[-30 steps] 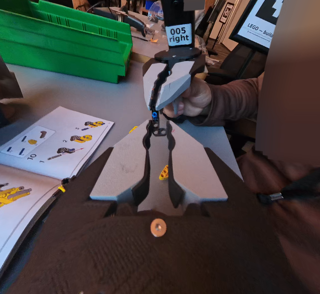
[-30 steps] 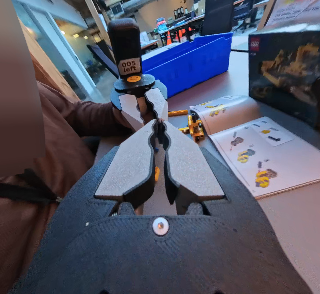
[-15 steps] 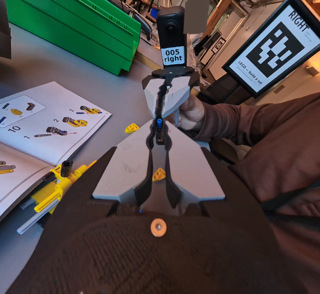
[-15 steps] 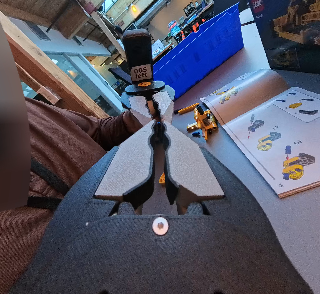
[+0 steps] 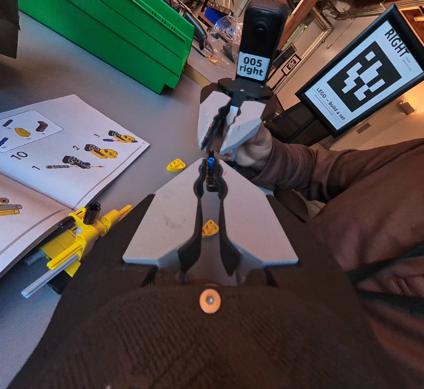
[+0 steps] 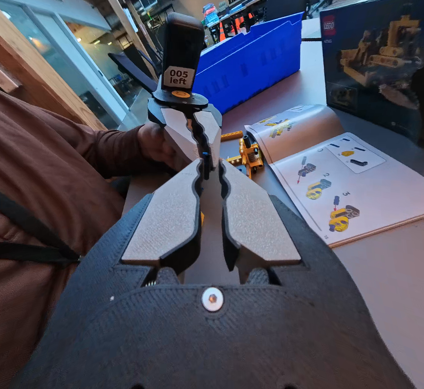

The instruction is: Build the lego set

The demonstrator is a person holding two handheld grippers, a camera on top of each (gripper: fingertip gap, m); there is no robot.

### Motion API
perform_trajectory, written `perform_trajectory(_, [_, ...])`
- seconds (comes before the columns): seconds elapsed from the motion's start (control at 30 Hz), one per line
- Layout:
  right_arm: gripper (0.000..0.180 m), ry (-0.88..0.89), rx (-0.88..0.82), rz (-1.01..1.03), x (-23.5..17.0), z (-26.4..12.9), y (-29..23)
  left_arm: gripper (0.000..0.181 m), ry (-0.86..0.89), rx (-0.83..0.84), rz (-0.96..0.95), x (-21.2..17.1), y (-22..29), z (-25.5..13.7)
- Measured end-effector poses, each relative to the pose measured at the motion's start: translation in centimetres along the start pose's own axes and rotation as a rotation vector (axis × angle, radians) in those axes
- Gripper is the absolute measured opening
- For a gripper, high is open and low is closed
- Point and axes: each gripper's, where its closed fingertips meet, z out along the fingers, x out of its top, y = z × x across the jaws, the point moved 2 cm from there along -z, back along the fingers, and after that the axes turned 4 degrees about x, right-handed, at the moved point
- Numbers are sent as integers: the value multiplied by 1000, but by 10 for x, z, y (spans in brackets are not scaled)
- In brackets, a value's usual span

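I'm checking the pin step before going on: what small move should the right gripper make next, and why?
Probably back the right gripper straight off. Its tips stand parted and hold nothing, while the blue pin already sits in the end of the black beam clamped in the left gripper. It could then go for a loose yellow piece on the table.

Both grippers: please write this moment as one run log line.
left gripper: shut on black beam with blue pin | right gripper: open, facing it
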Motion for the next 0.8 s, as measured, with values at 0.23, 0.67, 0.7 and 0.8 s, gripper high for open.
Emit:
perform_trajectory(0.23, [0,-30,45,-2,-3,5,-4,4,-20,-20,-10,-3,2,2])
perform_trajectory(0.67, [1,-95,66,-44,-8,8,-6,4,-52,-19,-10,-8,2,3])
perform_trajectory(0.7, [1,-100,69,-41,-8,8,-6,5,-49,-24,-8,-9,3,3])
perform_trajectory(0.8, [0,-88,27,-46,-5,11,-3,5,-28,0,-1,-6,0,2])
